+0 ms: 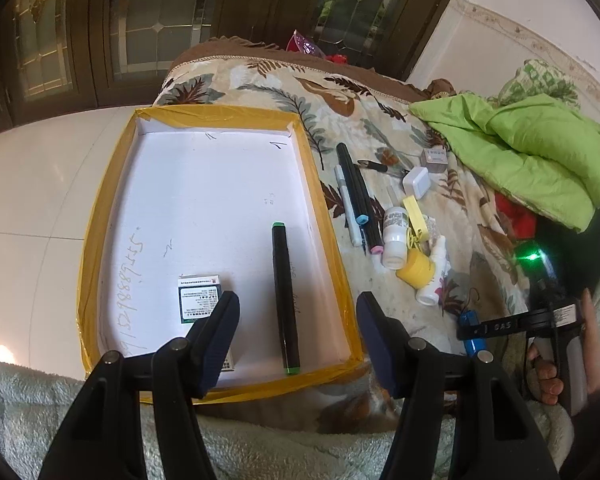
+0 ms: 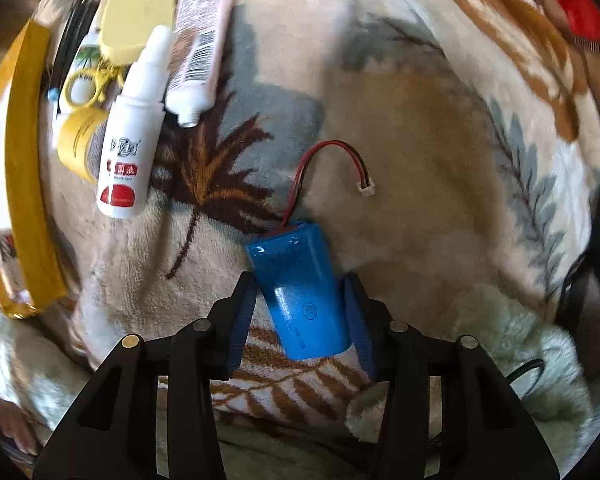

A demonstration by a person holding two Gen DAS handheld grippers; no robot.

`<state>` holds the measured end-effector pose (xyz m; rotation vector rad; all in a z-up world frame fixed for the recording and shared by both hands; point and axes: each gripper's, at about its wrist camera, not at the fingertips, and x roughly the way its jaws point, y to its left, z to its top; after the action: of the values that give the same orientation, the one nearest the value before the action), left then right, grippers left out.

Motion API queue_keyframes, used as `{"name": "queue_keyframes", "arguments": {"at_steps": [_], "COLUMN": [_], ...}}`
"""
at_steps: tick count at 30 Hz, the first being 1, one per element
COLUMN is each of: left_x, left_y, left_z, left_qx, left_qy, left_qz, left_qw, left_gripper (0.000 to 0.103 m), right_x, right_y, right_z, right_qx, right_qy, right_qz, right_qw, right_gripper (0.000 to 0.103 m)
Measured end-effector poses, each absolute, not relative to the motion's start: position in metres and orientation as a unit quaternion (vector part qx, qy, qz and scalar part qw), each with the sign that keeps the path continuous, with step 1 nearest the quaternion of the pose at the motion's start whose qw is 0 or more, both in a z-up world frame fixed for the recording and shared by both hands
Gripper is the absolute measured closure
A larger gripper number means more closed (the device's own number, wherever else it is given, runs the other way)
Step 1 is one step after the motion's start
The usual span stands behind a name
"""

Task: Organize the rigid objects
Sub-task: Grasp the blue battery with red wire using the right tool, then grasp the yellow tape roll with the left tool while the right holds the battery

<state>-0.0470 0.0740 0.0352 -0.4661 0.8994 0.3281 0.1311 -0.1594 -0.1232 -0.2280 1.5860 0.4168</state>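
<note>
A leaf-print blanket (image 1: 340, 92) covers the work surface; positions below are given relative to the yellow-taped tray (image 1: 112, 184) lying on it. The tray is a shallow white-floored box with handwritten digits along its left inner wall. Inside the tray, toward its near end, lie a black marker with green caps (image 1: 285, 300), running lengthwise near the right wall, and a small printed box (image 1: 198, 302) left of that marker. Beyond the tray's right wall, on the blanket, lies a loose cluster: two long dark markers (image 1: 360, 196) and a white pen (image 1: 347, 204) closest to the wall, then a white bottle (image 1: 394, 238), a yellow jar (image 1: 414, 270), a white spray bottle (image 2: 134, 128) and a squeeze tube (image 2: 200, 44), with a white adapter (image 1: 417, 182) farther up. A green jacket (image 1: 520, 140) is bunched well to the right of the tray. The left gripper (image 1: 298, 332) hovers over the tray's near end, jaws spread wide, nothing between them. The right gripper (image 2: 300, 312) is off the tray's near right corner; its jaws bracket the blue battery pack (image 2: 300, 292) on the blanket, a narrow gap visible on the left side; cannot tell whether the right pad touches it. The pack's red-black lead (image 2: 328, 152) curls away from the tray, ending in a white plug.
</note>
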Motion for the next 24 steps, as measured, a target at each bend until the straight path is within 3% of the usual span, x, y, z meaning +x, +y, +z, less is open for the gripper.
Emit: {"name": "queue_keyframes", "arguments": {"at_steps": [12, 20, 24], "left_x": [-0.026, 0.049, 0.093], "left_y": [0.038, -0.008, -0.01], "left_z": [0.033, 0.021, -0.008], "left_qx": [-0.226, -0.194, -0.204], "left_qy": [0.456, 0.495, 0.531], "left_qz": [0.096, 0.042, 0.052], "left_qw": [0.856, 0.846, 0.821], "left_gripper": [0.042, 0.042, 0.042], "right_x": [0.149, 0.189, 0.185], "right_y": [-0.176, -0.212, -0.22], "right_z": [-0.087, -0.064, -0.064], "right_qx": [-0.029, 0.1, 0.086], "right_qy": [0.669, 0.652, 0.651], "right_qz": [0.211, 0.239, 0.216], "right_qw": [0.712, 0.712, 0.723], "right_gripper": [0.065, 0.065, 0.065]}}
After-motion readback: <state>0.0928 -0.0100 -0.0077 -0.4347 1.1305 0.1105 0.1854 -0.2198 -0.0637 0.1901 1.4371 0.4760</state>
